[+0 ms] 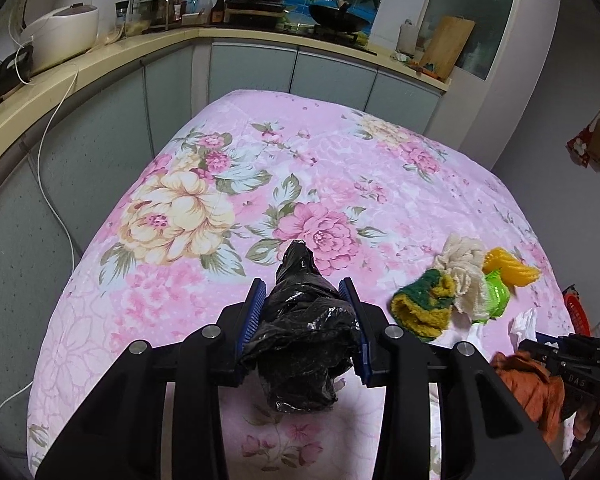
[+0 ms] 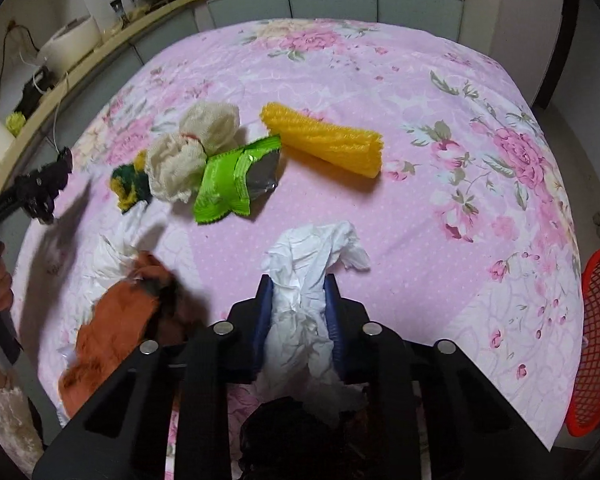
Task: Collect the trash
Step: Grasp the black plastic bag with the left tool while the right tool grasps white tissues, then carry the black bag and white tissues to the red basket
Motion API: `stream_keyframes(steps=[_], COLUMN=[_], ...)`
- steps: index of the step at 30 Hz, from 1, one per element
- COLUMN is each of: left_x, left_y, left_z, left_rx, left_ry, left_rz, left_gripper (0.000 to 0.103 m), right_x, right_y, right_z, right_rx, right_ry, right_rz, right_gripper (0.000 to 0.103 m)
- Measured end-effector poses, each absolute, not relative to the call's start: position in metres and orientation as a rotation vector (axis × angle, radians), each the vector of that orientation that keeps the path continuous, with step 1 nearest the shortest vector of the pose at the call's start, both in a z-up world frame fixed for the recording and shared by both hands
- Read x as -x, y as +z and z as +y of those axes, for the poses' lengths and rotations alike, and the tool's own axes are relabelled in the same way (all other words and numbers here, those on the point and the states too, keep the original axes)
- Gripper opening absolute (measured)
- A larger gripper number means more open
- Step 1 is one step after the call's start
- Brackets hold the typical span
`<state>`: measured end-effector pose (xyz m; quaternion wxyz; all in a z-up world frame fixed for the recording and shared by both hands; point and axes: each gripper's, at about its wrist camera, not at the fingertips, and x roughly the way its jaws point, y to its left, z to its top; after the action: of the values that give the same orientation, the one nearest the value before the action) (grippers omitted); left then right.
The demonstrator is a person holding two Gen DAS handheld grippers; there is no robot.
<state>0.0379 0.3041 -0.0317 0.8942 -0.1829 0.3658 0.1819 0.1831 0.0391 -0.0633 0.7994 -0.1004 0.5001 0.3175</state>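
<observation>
Pink floral cloth [image 2: 440, 208] covers the table you are working on, with kitchen cabinets [image 1: 332, 72] behind it. Take the green wrapper [image 2: 228, 180] as your landmark. Left of it, your left gripper [image 1: 305, 320] is clamped on a crumpled black plastic bag [image 1: 304, 344]. Nearer to the wrapper on that side lie a green-and-yellow sponge [image 2: 130, 186] and a cream cloth ball [image 2: 192, 156], which touches the wrapper. An orange-brown scrap [image 2: 116, 320] lies in front of them. Directly in front of the wrapper, your right gripper [image 2: 298, 316] is pinched narrow on crumpled white tissue [image 2: 312, 264]. Right of the wrapper lies a yellow foam net roll [image 2: 324, 142]. Far right, past the table edge, stands a red mesh basket [image 2: 596, 344]; you cannot see its contents.
</observation>
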Motion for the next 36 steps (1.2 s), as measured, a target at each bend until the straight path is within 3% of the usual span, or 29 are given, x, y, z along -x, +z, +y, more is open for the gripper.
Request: stream_keyframes(steps=[36], left_x=[-0.056], left_y=[0.069], left_z=[0.188], left_rx=[0.193], left_ry=[0.221], left_rz=[0.543], left_gripper=[0.037], right_x=[-0.17], right_y=[0.057], right_z=[-0.058], right_rx=[-0.092], right_ry=[0.627], right_rz=[0.663], right_gripper=[0.021])
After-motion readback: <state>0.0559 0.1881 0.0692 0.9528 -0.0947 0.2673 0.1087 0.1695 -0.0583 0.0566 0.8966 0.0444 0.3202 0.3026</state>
